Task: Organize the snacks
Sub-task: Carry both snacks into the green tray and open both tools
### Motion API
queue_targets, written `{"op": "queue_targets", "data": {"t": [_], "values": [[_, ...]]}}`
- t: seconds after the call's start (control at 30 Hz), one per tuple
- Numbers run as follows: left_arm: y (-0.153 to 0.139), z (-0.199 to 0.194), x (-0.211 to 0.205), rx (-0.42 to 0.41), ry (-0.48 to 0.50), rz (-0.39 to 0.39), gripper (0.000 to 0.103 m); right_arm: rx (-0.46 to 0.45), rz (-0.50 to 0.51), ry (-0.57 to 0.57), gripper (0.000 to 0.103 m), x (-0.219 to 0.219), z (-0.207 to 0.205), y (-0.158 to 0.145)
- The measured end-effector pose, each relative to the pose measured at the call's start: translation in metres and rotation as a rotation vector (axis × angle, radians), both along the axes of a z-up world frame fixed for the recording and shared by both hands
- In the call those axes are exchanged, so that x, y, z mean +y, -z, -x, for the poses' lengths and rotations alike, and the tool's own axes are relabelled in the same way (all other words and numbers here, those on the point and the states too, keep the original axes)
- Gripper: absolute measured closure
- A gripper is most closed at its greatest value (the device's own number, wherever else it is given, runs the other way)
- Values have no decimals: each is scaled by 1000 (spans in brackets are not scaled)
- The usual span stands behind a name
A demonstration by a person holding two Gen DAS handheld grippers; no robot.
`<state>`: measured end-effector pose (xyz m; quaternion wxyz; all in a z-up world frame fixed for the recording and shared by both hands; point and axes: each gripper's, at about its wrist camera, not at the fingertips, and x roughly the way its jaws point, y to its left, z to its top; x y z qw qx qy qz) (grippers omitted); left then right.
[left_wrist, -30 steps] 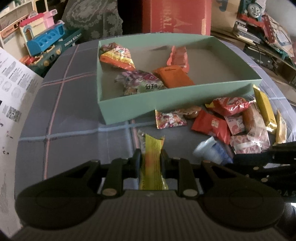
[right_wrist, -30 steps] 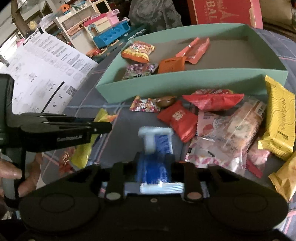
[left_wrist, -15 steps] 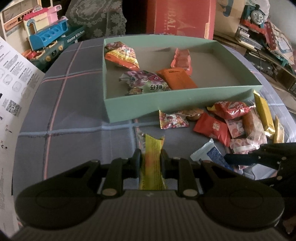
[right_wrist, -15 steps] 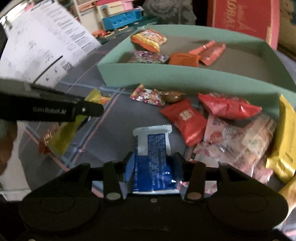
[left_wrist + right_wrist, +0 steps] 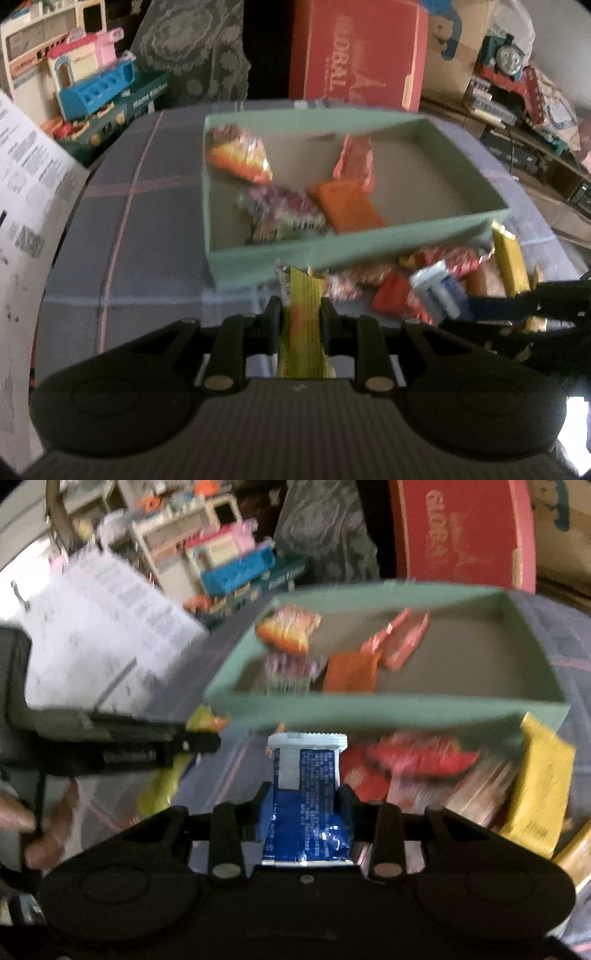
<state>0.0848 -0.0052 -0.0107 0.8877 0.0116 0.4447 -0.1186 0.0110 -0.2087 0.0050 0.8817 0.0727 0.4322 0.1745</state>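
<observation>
While we are gripping a glossy yellow wrapper (image 5: 302,325) tight in the left gripper (image 5: 300,317), the right gripper (image 5: 304,801) has just been narrowing onto a crinkled blue-and-white packet (image 5: 306,808). Both are tilting downward above loose foil snacks (image 5: 417,757) on the plaid cloth (image 5: 122,236). Beyond them, a green cardboard box (image 5: 354,243) is holding four packets.

Plaid-clothed table (image 5: 122,236): green box (image 5: 354,247), loose snack packets (image 5: 454,258), printed sheet (image 5: 26,206).
</observation>
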Motion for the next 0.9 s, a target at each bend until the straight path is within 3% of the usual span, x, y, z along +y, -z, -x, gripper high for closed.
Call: {"op": "queue_targets", "data": {"t": [0.17, 0.37, 0.57, 0.77, 0.8, 0.83, 0.87, 0.9], "values": [[-22, -34, -11, -41, 10, -4, 83, -40, -32, 90, 67, -29, -35, -26], [-37, -98, -23, -66, -1, 3, 83, -35, -53, 184, 67, -56, -93, -35], [-31, -164, -40, -52, -15, -9, 83, -2, -52, 210, 66, -63, -138, -21], [-9, -205, -51, -31, -31, -34, 82, 45, -52, 195, 66, -58, -157, 3], [-5, -210, -53, -33, -45, -46, 80, 53, -56, 195, 63, -58, -160, 7], [-3, -212, -54, -39, -63, -62, 67, 58, -62, 196, 62, -58, -162, 8], [-1, -213, -55, -42, -78, -77, 40, 59, -69, 199, 58, -58, -162, 10], [0, -212, -56, -52, -92, -87, 29, 59, -78, 199, 43, -58, -165, 12]]}}
